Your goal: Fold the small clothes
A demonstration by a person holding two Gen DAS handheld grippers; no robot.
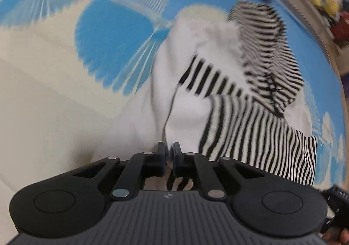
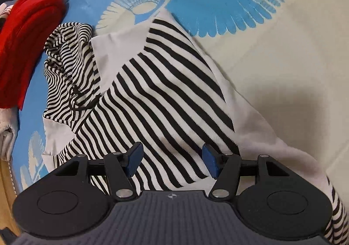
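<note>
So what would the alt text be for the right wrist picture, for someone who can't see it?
An open right gripper hovers over a black-and-white striped hooded top lying rumpled on a blue and cream patterned bedspread. The hood is bunched at the left, beside a folded red garment.

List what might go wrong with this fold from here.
1. The left tool pinches only a thin bit of the striped garment, and its view is motion-blurred, so the cloth may slip out mid-swing.
2. The right tool hangs open over the stripes, pinning nothing, so the whole piece may drag instead of creasing.
3. The bunched striped hood lies close to the red cloth and could snag it.
</note>
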